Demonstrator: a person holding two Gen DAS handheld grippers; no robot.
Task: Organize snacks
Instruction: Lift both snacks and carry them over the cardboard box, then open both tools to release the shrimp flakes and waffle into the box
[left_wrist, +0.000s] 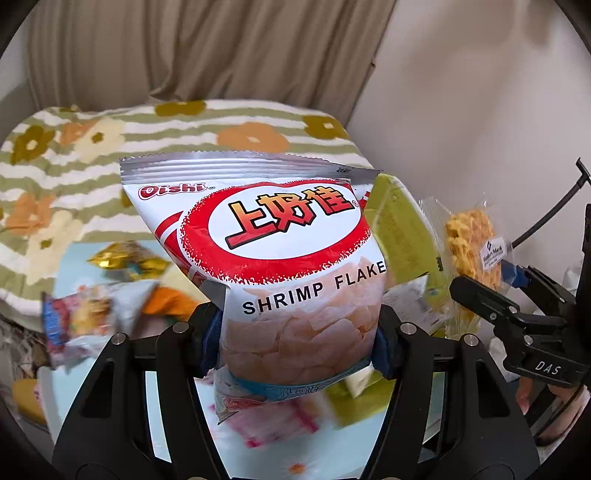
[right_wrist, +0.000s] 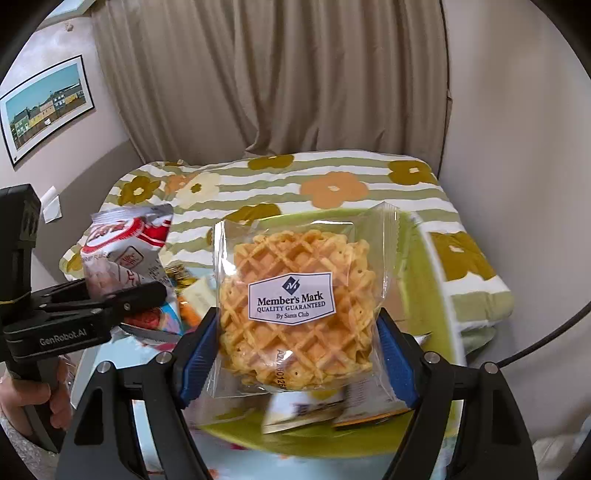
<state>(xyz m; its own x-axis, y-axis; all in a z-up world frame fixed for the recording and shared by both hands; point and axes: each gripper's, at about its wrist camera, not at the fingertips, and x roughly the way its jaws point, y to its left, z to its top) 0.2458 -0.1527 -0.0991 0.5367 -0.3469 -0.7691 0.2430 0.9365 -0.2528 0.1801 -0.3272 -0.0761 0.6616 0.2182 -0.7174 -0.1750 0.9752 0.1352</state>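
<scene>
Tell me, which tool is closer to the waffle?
Right. The right tool is clamped on the waffle pack itself. The left tool is off to its side, gripping the shrimp flakes bag.

A glossy pale-blue bench (left_wrist: 177, 413) stands against a bed (right_wrist: 369, 173) covered in a green-striped, flowered blanket, and on the bench lie a blurred heap of small snack packets (left_wrist: 110, 295), a green tray (right_wrist: 436, 295) and a pink-and-white wrapper (left_wrist: 273, 424).
</scene>
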